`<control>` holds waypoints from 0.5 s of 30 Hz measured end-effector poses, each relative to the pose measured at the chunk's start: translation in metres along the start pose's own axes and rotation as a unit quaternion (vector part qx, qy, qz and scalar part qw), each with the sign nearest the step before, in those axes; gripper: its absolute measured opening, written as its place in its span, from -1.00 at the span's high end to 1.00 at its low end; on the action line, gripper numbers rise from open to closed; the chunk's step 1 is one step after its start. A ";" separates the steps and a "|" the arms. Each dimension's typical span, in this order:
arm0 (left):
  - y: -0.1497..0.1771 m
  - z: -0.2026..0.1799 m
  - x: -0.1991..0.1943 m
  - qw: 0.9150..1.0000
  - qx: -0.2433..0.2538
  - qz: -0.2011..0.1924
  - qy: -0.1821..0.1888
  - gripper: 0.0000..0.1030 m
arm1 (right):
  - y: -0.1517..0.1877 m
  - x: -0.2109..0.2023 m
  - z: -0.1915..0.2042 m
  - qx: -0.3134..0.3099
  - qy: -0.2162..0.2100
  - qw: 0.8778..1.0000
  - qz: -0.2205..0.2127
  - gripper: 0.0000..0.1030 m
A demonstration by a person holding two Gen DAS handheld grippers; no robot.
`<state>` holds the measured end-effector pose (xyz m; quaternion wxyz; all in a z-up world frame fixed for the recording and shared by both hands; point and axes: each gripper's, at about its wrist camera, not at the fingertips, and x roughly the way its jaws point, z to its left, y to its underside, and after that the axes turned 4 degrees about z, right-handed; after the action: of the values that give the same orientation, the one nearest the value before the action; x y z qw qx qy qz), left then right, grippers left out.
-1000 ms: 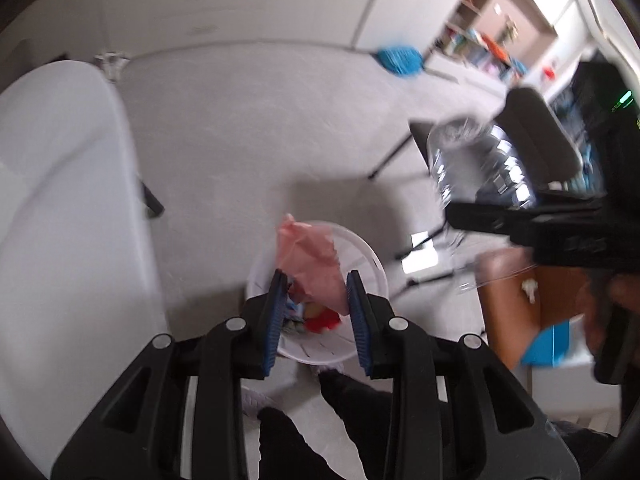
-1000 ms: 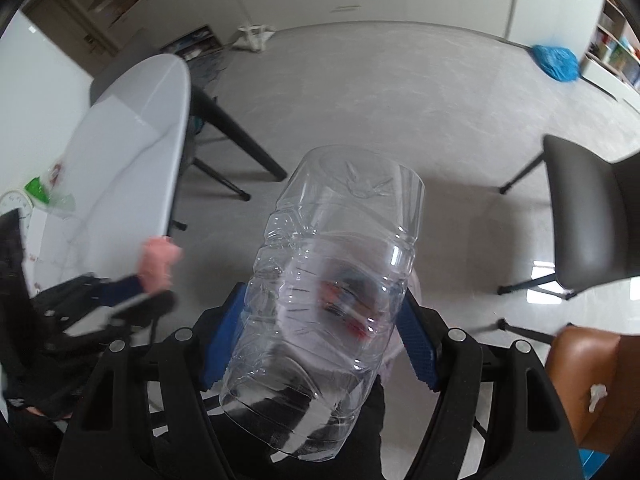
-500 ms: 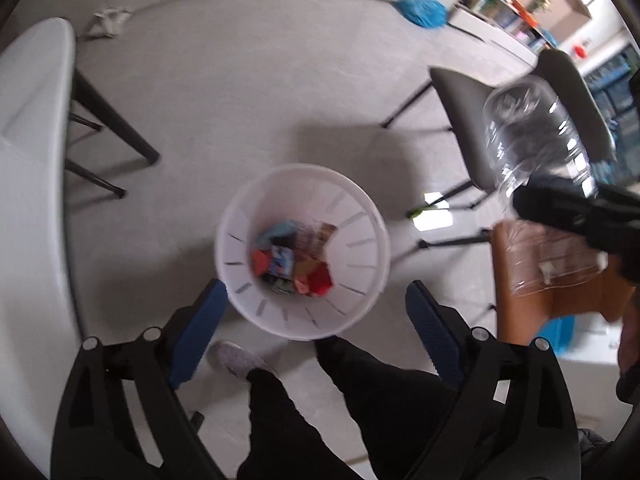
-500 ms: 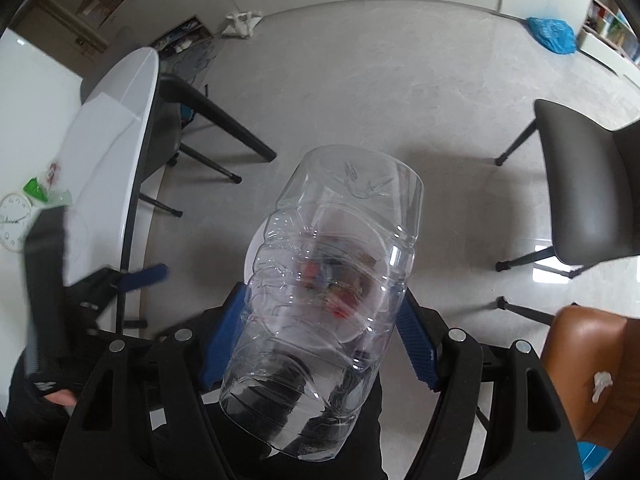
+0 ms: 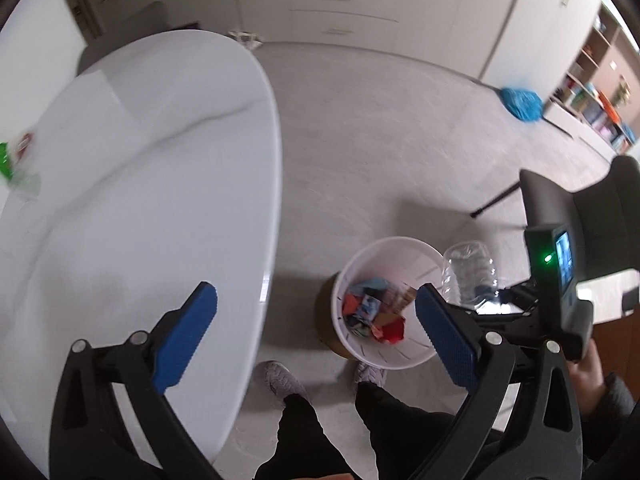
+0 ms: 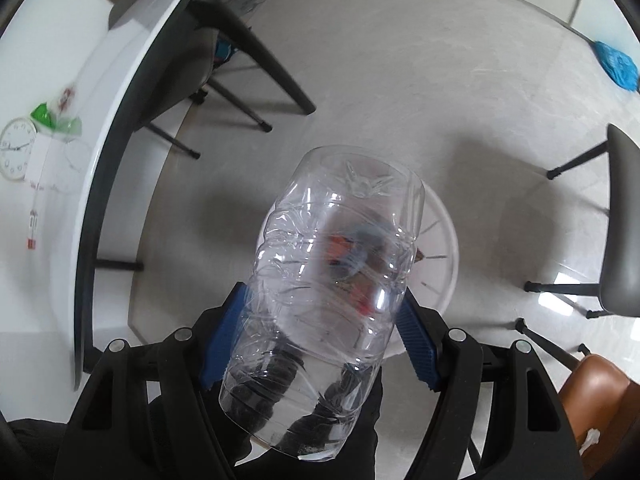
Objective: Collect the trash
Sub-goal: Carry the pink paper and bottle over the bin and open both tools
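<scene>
My right gripper (image 6: 320,344) is shut on a clear empty plastic bottle (image 6: 332,280) and holds it right above a white trash bin (image 6: 444,256) on the floor. In the left wrist view the bin (image 5: 352,276) holds several colourful wrappers, and the bottle (image 5: 470,272) hangs at its right rim. My left gripper (image 5: 316,332) is open and empty, above the edge of the white table (image 5: 140,200). Green-and-clear wrapper trash (image 5: 12,164) lies far left on the table; it also shows in the right wrist view (image 6: 54,118).
A grey chair (image 6: 624,232) stands right of the bin and a brown seat (image 6: 596,384) nearer. Another chair (image 6: 188,64) sits under the table. A blue bag (image 5: 522,104) lies far off on the floor. The person's feet (image 5: 282,376) stand next to the bin.
My left gripper let a pink wrapper go over the bin, opened wide and swung left over the table. My right gripper brought the bottle over the bin.
</scene>
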<state>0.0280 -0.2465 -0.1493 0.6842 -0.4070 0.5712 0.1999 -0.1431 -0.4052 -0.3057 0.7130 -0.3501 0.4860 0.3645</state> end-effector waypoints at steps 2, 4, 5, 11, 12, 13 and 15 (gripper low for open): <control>0.001 0.006 -0.006 1.000 -0.004 -0.006 -0.008 -0.85 | -0.002 0.003 0.005 -0.009 0.001 1.000 0.004 -0.40; 0.002 0.010 -0.009 1.000 -0.005 -0.009 -0.011 -0.85 | -0.003 0.004 0.007 -0.015 0.003 1.000 0.005 -0.40; 0.002 0.012 -0.011 1.000 -0.006 -0.009 -0.011 -0.85 | -0.003 0.005 0.009 -0.018 0.004 1.000 0.007 -0.41; 0.005 0.018 -0.020 1.000 -0.009 -0.011 -0.014 -0.85 | -0.005 0.020 0.013 -0.026 0.015 0.999 0.016 -0.50; 0.005 0.018 -0.020 1.000 -0.009 -0.011 -0.014 -0.85 | -0.005 0.027 0.015 -0.026 0.016 0.999 0.024 -0.59; 0.006 0.019 -0.020 1.000 -0.007 -0.009 -0.013 -0.85 | -0.006 0.038 0.014 -0.023 0.019 0.999 0.037 -0.77; 0.004 0.020 -0.023 1.000 -0.008 -0.006 -0.006 -0.85 | -0.009 0.053 0.013 -0.010 0.031 0.998 0.054 -0.88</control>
<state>0.0309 -0.2244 -0.1290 0.6854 -0.4145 0.5634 0.2026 -0.1158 -0.3889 -0.3512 0.6732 -0.3421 0.5225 0.3960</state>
